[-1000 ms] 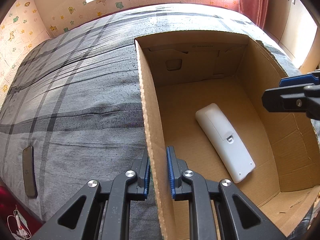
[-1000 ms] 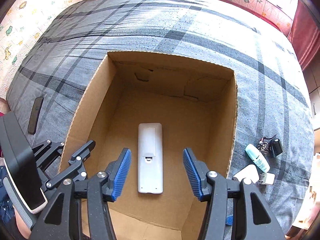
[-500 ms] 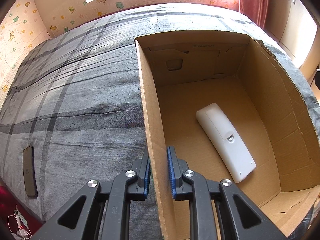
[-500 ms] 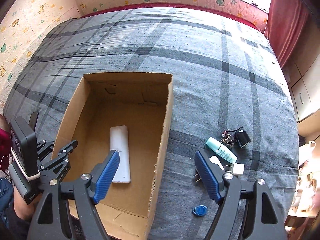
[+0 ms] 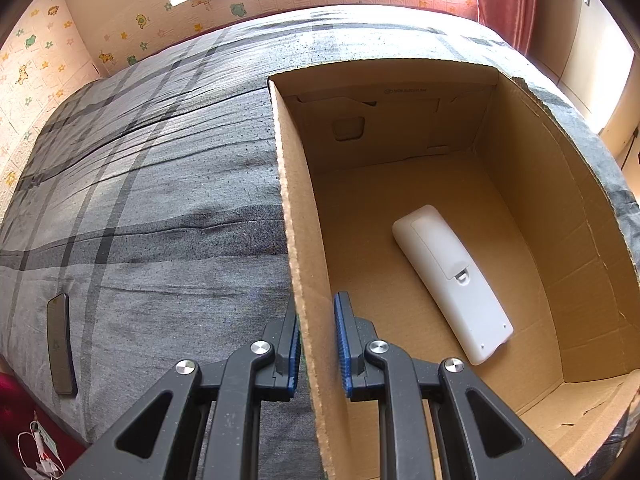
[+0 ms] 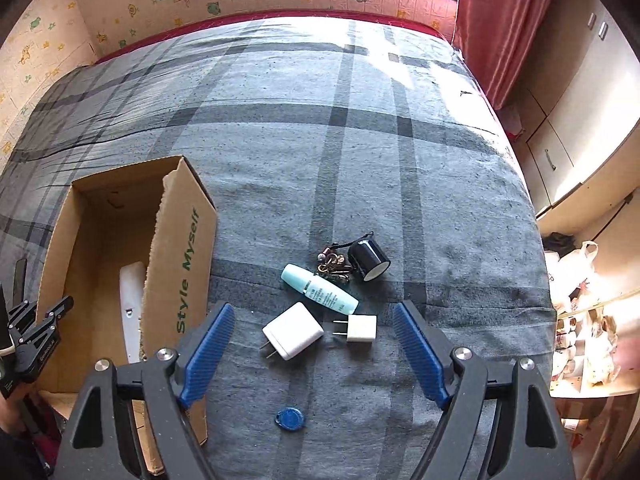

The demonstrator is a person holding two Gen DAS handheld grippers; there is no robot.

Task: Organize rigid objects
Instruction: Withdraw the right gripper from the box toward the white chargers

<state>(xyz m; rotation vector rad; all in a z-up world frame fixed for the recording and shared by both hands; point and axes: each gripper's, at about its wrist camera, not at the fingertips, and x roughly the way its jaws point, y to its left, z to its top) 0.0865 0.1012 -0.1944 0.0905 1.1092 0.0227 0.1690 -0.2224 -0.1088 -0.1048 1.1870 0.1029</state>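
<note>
My left gripper (image 5: 317, 322) is shut on the left wall of the open cardboard box (image 5: 304, 240), one pad on each side of it. A white remote (image 5: 450, 280) lies face down on the box floor. In the right wrist view the box (image 6: 180, 264) stands at the left and my right gripper (image 6: 314, 330) is open and empty above the bed. Between its fingers lie a large white charger (image 6: 293, 330) and a small white plug (image 6: 361, 328). Just beyond are a teal tube (image 6: 318, 288), a key bunch (image 6: 334, 268) and a black cylinder (image 6: 368, 260). A blue key fob (image 6: 290, 418) lies nearer.
Everything rests on a grey plaid bed (image 6: 360, 140). A dark flat phone-like bar (image 5: 60, 344) lies near the bed's left edge. Cupboards and shelves with clutter (image 6: 584, 320) stand to the right of the bed. A red curtain (image 6: 500, 20) hangs at the back right.
My right gripper has swung from over the box and remote to the right, above the small items on the bed. It stays open. My left gripper keeps its hold on the box wall.
</note>
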